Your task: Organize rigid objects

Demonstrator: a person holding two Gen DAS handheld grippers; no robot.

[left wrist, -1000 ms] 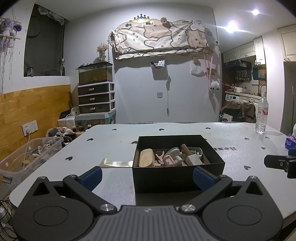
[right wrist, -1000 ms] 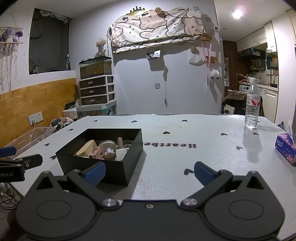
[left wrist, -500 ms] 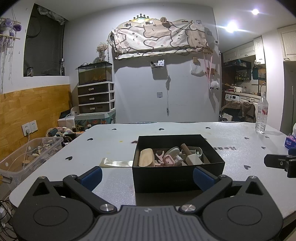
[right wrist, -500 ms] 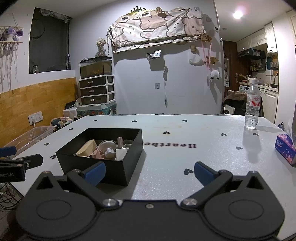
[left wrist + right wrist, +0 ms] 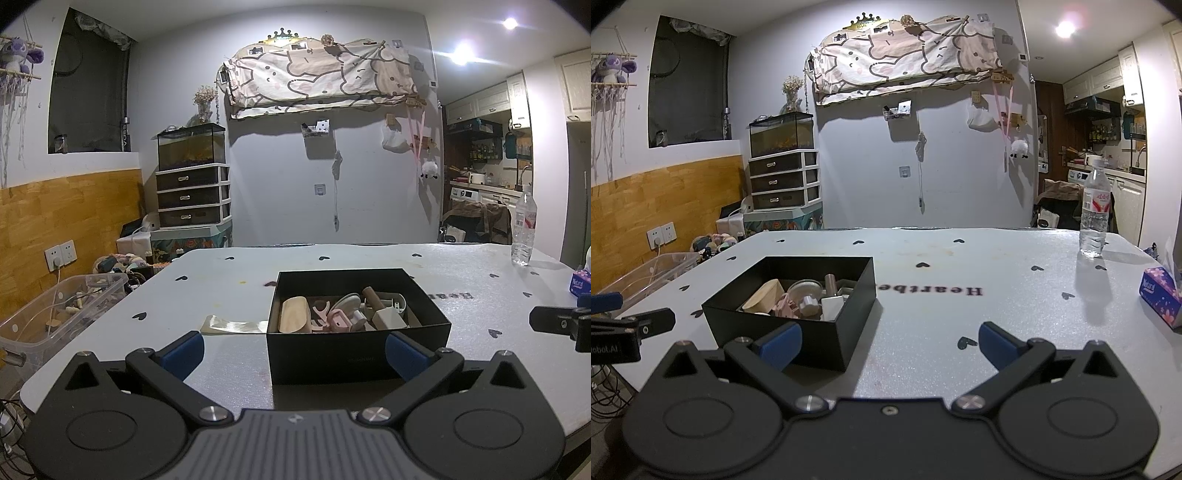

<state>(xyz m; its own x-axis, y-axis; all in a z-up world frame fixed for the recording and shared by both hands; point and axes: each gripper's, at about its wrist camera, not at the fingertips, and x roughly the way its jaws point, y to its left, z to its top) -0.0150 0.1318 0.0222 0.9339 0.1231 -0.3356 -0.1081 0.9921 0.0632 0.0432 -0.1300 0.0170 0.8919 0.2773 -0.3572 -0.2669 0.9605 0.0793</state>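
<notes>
A black open box (image 5: 354, 360) stands on the white table, holding several small rigid items: a wooden piece (image 5: 294, 319), pink clips (image 5: 338, 320), a white block (image 5: 388, 318). My left gripper (image 5: 293, 355) hovers just in front of the box, open and empty, its blue-tipped fingers (image 5: 183, 350) spread wider than the box's front wall. In the right wrist view the same box (image 5: 827, 338) sits to the left. My right gripper (image 5: 889, 345) is open and empty over bare table to the right of the box.
A flat shiny wrapper (image 5: 232, 326) lies left of the box. A water bottle (image 5: 1094, 218) stands at the far right, with a purple tissue pack (image 5: 1160, 301) nearer. A clear plastic bin (image 5: 55, 314) sits beside the table's left edge.
</notes>
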